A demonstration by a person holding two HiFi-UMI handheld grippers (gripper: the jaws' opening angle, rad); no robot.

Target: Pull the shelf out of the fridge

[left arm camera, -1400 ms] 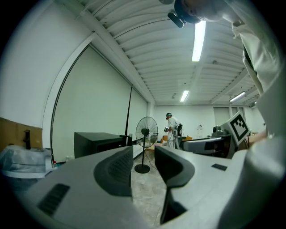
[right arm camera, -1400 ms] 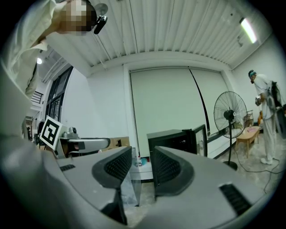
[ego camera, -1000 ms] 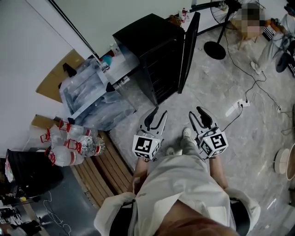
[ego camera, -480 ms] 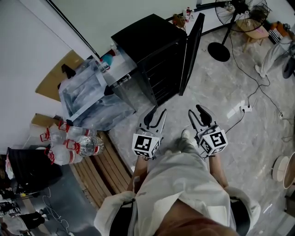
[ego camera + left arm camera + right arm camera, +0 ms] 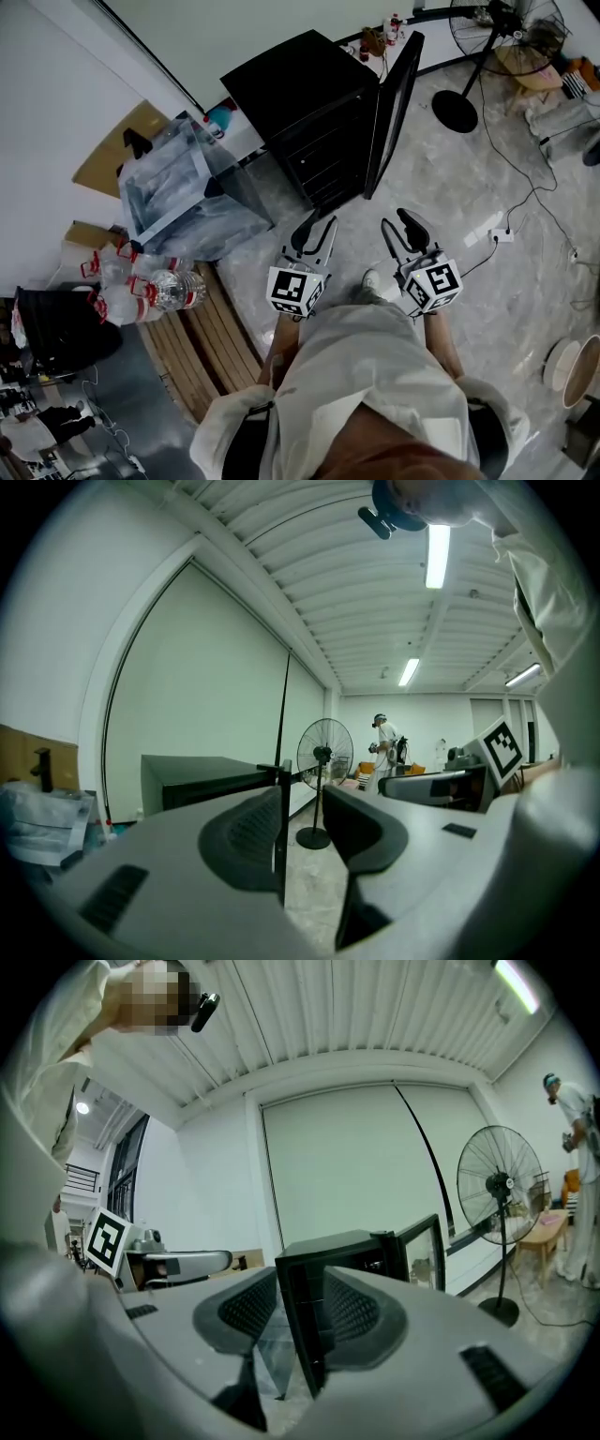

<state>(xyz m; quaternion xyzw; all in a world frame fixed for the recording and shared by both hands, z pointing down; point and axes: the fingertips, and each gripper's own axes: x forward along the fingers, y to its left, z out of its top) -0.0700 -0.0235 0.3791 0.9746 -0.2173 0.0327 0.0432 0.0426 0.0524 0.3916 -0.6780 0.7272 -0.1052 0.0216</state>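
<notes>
As we close on the fridge, which fills more of the head view than a second ago, its door stands swung wide and both tongs point toward the dark racks. The left tongs have just been narrowing to a slit with nothing between them. The right tongs stand slightly parted, also empty. The shelf sits inside, untouched, so by our reading the pull has not yet begun.

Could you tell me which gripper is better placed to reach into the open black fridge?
Probably left: in the head view the left gripper lies nearest the black fridge's open front, the right gripper nearer its open door's edge. The left jaws have just been closing, nothing between them.
</notes>
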